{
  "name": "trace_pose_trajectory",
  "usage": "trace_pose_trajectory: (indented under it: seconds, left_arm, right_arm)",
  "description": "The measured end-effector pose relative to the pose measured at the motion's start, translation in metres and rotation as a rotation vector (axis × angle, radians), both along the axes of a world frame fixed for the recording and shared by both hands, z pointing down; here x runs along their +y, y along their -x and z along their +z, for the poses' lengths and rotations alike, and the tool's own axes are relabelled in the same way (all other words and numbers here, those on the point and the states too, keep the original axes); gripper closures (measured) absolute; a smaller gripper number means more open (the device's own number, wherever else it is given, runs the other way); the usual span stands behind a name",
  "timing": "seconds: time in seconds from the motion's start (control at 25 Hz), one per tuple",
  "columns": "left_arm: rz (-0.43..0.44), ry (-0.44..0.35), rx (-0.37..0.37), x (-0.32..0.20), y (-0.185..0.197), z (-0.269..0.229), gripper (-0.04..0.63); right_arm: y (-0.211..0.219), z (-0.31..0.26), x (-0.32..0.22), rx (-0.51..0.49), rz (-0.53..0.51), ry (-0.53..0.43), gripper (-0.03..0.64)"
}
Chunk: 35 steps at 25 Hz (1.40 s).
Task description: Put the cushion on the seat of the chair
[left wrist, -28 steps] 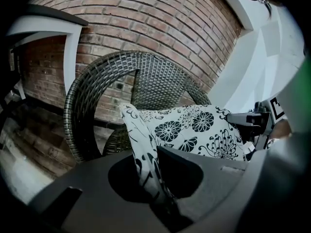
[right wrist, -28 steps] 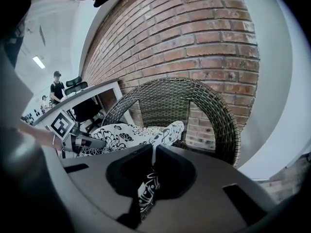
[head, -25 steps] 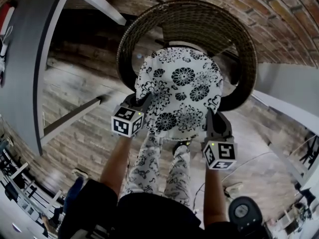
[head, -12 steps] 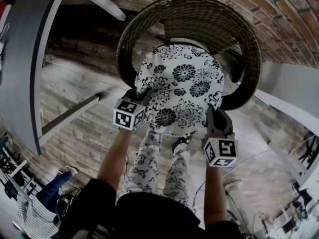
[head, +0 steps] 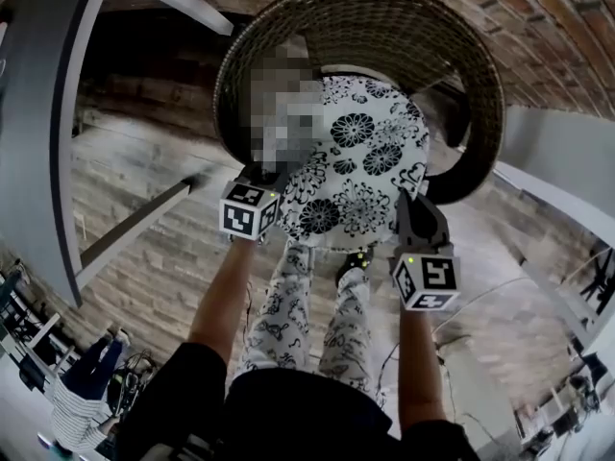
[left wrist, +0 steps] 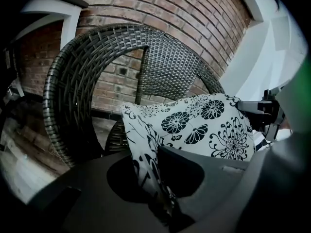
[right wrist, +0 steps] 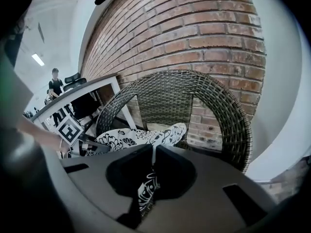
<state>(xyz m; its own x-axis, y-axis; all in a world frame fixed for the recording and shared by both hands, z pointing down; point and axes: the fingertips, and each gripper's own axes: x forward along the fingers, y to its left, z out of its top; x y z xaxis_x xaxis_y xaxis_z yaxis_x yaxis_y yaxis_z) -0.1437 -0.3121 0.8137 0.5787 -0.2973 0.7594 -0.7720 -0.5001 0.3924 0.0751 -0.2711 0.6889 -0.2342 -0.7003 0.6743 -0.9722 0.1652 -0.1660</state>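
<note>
You are at the placing step; the cushion [head: 370,166] hangs stretched between your two claws, out over the front of the wicker chair [head: 384,27] and inside the curve of its round back. Your left claw [head: 267,175] has a fold of the cushion's near-left edge between its jaws; those jaws have just been easing apart, yet in the left gripper view the cloth looks pinched at their root, so you have not let go. Your right claw [head: 411,205] is closed narrow on the near-right edge, with a strip of the flowered cloth nipped between the pads. The far edge of the cushion reaches toward the chair's back panel; no view shows whether its underside has met the seat.

By my reckoning the job is nearly done, but not finished; the next move calls for lowering both hands together until the cushion lies flat on the seat, then opening both claws and drawing them straight back. Keep the two sides even; if one claw frees its edge first, the cushion may swing or slide off the front.
</note>
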Motion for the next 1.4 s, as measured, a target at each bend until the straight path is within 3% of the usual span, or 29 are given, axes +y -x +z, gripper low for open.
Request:
trace_pose_trajectory:
  seconds: [0.92,1.4]
  left_arm:
    - [-0.019,0.048,-0.091,0.009,0.025,0.022,0.476]
    - [-0.021,0.078,-0.097,0.018,0.027,0.024,0.410]
  right_arm:
    - [-0.002,0.020,0.005,0.007,0.021,0.029,0.607]
    - [-0.009,0.023,0.005,0.020,0.035,0.033,0.607]
